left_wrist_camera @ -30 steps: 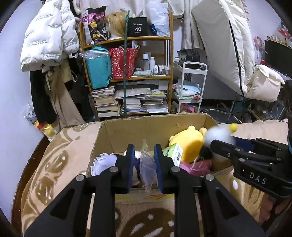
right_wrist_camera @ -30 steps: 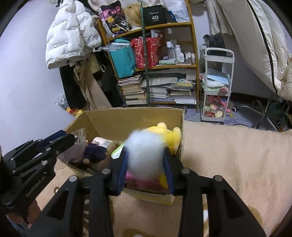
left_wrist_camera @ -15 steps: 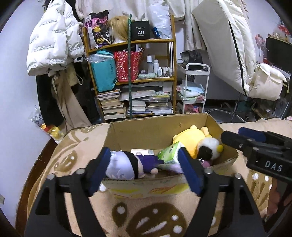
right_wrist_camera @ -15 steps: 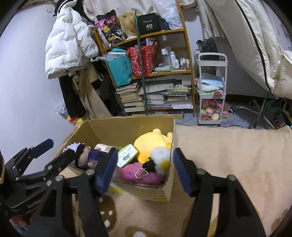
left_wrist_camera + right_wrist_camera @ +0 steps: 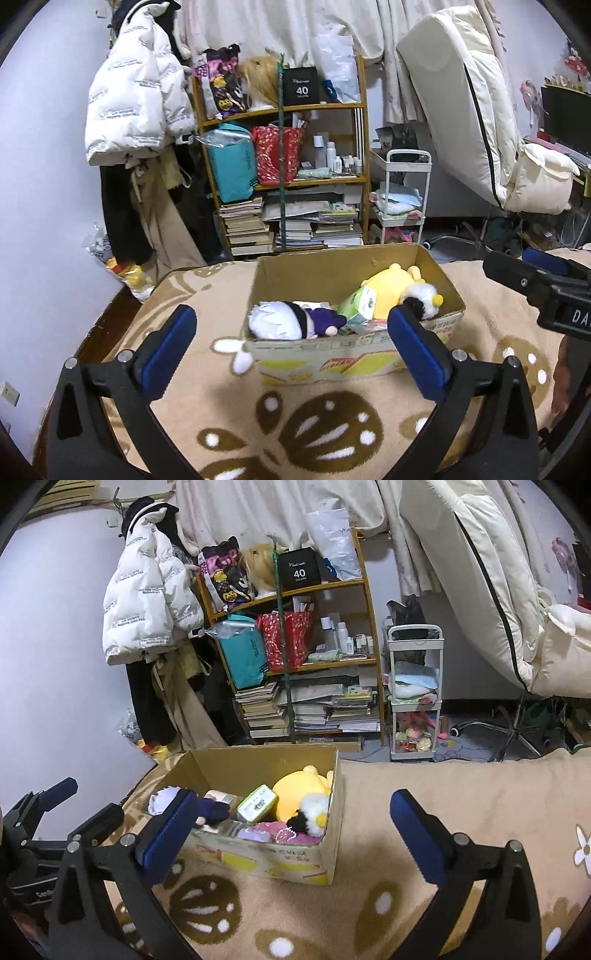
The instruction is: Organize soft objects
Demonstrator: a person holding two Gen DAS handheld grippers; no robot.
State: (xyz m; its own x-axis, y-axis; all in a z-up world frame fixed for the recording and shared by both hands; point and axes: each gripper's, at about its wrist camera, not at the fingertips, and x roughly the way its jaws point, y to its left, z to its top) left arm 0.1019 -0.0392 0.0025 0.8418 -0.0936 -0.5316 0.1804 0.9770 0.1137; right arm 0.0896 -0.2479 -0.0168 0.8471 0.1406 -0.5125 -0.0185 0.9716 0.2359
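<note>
Both grippers have been pulled back from the box (image 5: 354, 354) and opened wide since the earlier pictures, and the toys that were held have been let go.

On the big brown blanket (image 5: 295, 424) the box is set, and the soft toys are now kept inside it. A yellow bear (image 5: 388, 284) is seen at the back, a white-haired doll (image 5: 277, 321) at the front left, and a small white and black toy (image 5: 312, 812) at the front right.

To do this step well, the blanket should be looked over for soft things left out, and the box should not be bumped.

The left gripper (image 5: 291, 343) is held low before the box, jaws far apart, nothing between them. The right gripper (image 5: 291, 830) is held the same way, empty.
</note>
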